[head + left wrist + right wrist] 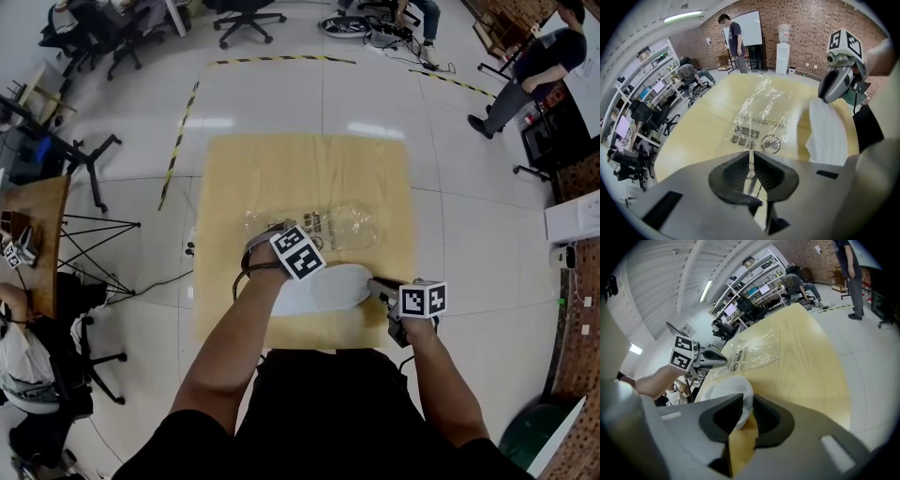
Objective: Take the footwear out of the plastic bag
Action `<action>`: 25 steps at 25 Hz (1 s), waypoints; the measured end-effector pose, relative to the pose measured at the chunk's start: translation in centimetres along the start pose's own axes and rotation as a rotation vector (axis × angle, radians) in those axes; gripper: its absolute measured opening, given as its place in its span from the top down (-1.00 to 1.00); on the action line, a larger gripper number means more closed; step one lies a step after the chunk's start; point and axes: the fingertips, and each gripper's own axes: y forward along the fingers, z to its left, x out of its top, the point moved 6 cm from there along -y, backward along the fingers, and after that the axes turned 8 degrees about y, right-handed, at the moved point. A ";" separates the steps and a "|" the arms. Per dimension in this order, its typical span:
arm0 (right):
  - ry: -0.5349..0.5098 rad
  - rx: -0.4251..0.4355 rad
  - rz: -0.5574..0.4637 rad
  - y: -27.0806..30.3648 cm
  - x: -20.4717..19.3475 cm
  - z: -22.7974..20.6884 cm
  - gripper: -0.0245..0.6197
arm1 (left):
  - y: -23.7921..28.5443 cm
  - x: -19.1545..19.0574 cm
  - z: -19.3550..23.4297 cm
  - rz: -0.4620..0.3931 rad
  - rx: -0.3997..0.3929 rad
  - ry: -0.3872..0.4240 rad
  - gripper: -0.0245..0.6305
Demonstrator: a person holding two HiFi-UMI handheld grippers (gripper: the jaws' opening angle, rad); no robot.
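Nothing really legible. Plastic bag [761, 110] carried two lines of dark print [746, 141] and a round emblem [770, 143], upside down in left gripper view, characters too blurred to read. Left marker cube [298, 253] and right marker cube [423, 300] showed black-and-white square codes, no letters. Floor had yellow-black striped tape [178, 141], no wording. Whiteboard [751, 29] looked blank.

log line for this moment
plastic bag: flat on table | slipper: out of it | right gripper: shut on slipper | left gripper: slightly open, bag edge between jaws
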 end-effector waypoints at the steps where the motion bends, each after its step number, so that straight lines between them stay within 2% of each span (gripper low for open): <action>1: -0.005 -0.004 -0.005 -0.1 0.0 0.1 0.71 | -0.1 -0.1 0.0 -0.018 -0.003 -0.011 0.77; 5: -0.046 -0.054 -0.036 -1.2 0.0 0.5 0.65 | -1.7 -0.4 0.2 -0.106 0.007 -0.025 0.60; 7: -0.050 -0.084 -0.065 -1.9 -0.4 0.7 0.60 | -3.2 -1.0 0.4 -0.188 0.011 -0.065 0.60; 11: -0.032 -0.124 -0.151 -4.1 -1.7 1.5 0.59 | -7.4 -2.9 0.9 -0.402 0.018 -0.246 0.66; 13: -0.010 -0.114 -0.203 -5.3 -2.7 2.5 0.67 | -9.5 -3.9 0.4 -0.509 0.005 -0.353 0.74; 15: 0.009 -0.078 -0.268 -6.4 -3.6 3.7 0.92 | -11.4 -5.1 -1.1 -0.601 -0.036 -0.472 0.84; 18: 0.066 0.055 -0.333 -7.2 -4.8 5.9 0.92 | -13.3 -6.8 -5.7 -0.684 -0.156 -0.634 0.90; 20: 0.092 0.215 -0.316 -7.5 -5.8 7.7 0.92 | -14.6 -8.2 -9.4 -0.700 -0.187 -0.696 0.90; 22: 0.009 0.357 -0.246 -7.7 -7.0 10.1 0.92 | -16.0 -9.3 -13.0 -0.698 -0.164 -0.734 0.90; 23: -0.068 0.374 -0.204 -7.9 -7.8 11.0 0.92 | -16.5 -9.5 -14.7 -0.689 -0.148 -0.744 0.90; 25: -0.226 0.318 -0.137 -8.7 -9.4 11.8 0.92 | -17.2 -9.5 -18.0 -0.658 -0.114 -0.751 0.90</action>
